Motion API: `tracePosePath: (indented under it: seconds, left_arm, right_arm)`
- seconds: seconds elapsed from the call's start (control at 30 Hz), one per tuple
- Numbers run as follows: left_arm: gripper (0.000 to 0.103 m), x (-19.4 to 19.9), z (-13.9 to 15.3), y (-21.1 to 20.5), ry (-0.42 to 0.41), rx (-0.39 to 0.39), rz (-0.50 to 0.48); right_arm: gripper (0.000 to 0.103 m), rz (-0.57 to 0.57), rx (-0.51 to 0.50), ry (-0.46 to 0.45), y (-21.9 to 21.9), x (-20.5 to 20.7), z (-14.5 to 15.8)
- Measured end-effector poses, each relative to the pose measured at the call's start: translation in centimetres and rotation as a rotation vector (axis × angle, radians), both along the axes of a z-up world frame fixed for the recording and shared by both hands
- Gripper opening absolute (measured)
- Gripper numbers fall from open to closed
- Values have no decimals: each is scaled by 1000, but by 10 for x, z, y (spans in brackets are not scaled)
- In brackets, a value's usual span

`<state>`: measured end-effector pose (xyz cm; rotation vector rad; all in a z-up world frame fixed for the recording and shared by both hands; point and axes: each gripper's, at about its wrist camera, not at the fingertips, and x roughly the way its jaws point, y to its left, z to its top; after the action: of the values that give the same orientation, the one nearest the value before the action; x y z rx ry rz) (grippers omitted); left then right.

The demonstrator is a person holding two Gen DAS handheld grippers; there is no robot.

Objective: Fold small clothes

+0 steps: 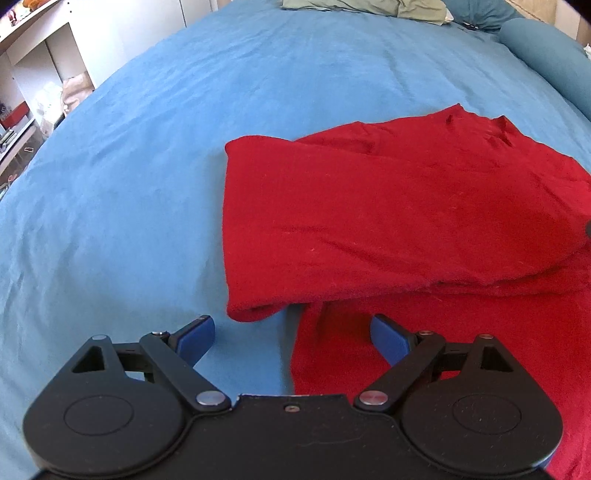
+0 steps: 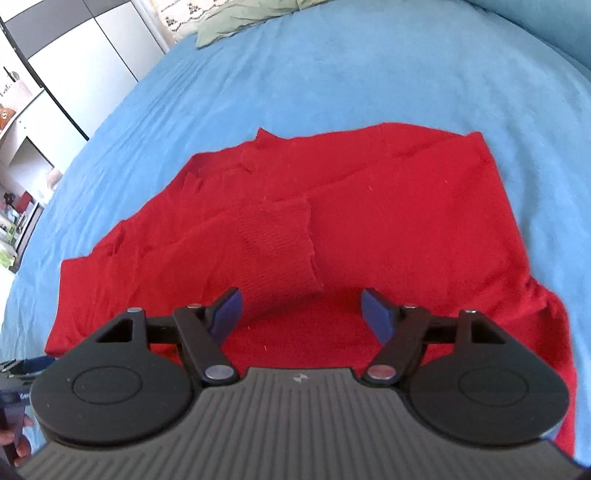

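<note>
A red knitted sweater [image 1: 388, 214] lies on the blue bedspread [image 1: 147, 166], with one side folded over in a thick flap whose rounded edge faces left. My left gripper [image 1: 291, 326] hovers open just before the flap's near corner, its right blue pad [image 1: 388, 338] over red cloth and its left pad [image 1: 195, 338] over the bedspread. In the right wrist view the sweater [image 2: 388, 221] spreads wide, a sleeve with a ribbed cuff [image 2: 280, 240] laid across its body. My right gripper [image 2: 301, 301] stands open above the cloth just short of the cuff, nothing between its pads.
A green cloth [image 1: 369, 5] and a blue pillow [image 1: 546, 55] lie at the far end of the bed. White shelves [image 1: 33, 74] with clutter stand past the left edge. A hand on the other gripper's handle [image 2: 14, 413] shows at the bottom left.
</note>
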<state>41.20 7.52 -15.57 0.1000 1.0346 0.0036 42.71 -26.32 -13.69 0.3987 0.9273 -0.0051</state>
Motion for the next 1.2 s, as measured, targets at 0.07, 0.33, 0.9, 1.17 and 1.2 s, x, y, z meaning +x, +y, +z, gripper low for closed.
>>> tracePosePath:
  seconds: [0.07, 0.33, 0.9, 1.17, 1.2]
  left_arm:
    - [94, 1, 1, 0, -8, 13, 11]
    - [92, 5, 1, 4, -35, 41, 50]
    - [91, 8, -4, 14, -27, 55, 159]
    - [88, -8, 13, 0, -46, 145, 74]
    - [88, -12, 22, -6, -76, 144, 34]
  right_arm:
    - [77, 4, -13, 0, 3, 8, -1]
    - [26, 113, -159, 9, 24, 27, 7]
    - [26, -19, -330, 3, -67, 4, 15]
    - [67, -25, -351, 56, -70, -13, 11]
    - [85, -15, -357, 24, -69, -18, 18]
